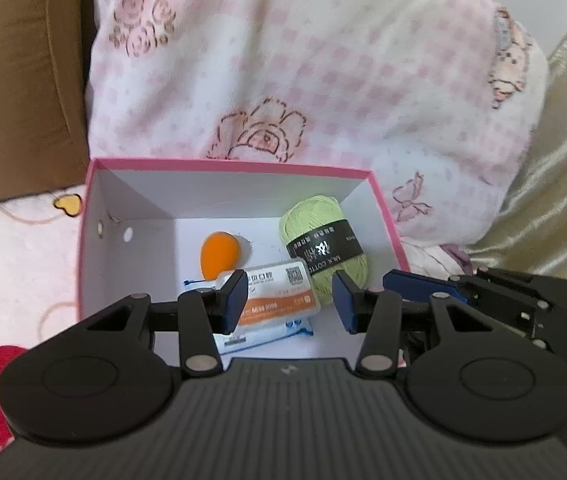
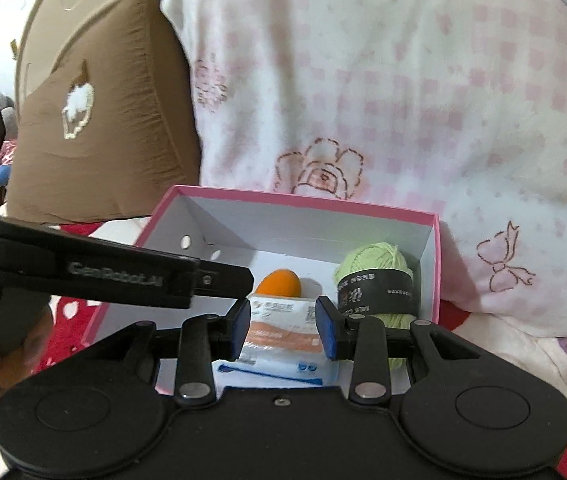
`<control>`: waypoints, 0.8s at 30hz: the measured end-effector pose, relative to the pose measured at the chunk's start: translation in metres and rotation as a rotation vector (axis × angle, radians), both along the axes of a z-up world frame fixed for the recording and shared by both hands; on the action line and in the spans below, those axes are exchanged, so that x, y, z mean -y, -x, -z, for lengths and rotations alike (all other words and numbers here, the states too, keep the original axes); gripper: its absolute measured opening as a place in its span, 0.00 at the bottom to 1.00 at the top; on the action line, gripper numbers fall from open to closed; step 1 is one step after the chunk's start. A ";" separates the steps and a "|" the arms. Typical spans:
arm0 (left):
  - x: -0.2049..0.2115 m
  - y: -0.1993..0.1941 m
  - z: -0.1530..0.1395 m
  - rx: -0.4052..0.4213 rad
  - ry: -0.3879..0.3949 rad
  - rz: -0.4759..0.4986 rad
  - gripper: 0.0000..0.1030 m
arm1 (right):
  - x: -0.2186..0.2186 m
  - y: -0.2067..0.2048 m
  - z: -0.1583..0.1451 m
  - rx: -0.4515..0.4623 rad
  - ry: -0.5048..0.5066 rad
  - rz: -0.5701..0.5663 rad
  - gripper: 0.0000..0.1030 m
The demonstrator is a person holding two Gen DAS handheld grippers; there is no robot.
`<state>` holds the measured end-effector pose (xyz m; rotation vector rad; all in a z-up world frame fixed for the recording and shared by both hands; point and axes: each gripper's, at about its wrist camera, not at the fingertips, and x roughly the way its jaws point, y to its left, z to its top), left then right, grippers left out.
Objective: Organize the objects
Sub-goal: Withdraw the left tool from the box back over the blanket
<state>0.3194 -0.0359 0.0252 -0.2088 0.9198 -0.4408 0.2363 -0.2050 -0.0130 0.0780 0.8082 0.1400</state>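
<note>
Both my left gripper [image 1: 290,302] and right gripper [image 2: 283,330] hang over the pink box [image 1: 227,165] on the bed, jaws apart, holding nothing. Inside lie the yarn [image 1: 325,216], an orange sponge [image 1: 219,254] and a packet [image 1: 279,294]. Crowded together, my grippers could knock each other or tip the box. The yarn's band reads "MILK COTTON"; the other gripper's arm reads "GenRobot.AI".

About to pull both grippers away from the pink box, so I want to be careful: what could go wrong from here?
1. The left gripper and right gripper hover close together above the pink box; they could knock each other.
2. The box sits on soft bedding, so a bump on its rim might tip it.
3. The orange-and-white packet lies loosely atop a blue-printed pack and could slide.
</note>
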 end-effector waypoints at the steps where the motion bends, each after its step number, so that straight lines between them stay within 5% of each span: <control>1: -0.002 0.006 -0.006 0.010 -0.005 0.010 0.44 | -0.003 0.004 -0.004 0.003 0.009 -0.008 0.39; 13: -0.031 0.066 -0.050 0.049 -0.025 0.048 0.46 | -0.036 0.051 -0.033 0.017 0.107 -0.096 0.49; 16: -0.041 0.077 -0.058 0.048 -0.012 0.040 0.48 | -0.040 0.060 -0.042 0.017 0.119 -0.100 0.60; 19: -0.050 0.088 -0.066 0.048 -0.018 0.036 0.50 | -0.042 0.070 -0.051 0.023 0.134 -0.106 0.80; 24: -0.065 0.111 -0.077 0.058 -0.033 0.037 0.58 | -0.042 0.089 -0.066 0.039 0.150 -0.107 0.89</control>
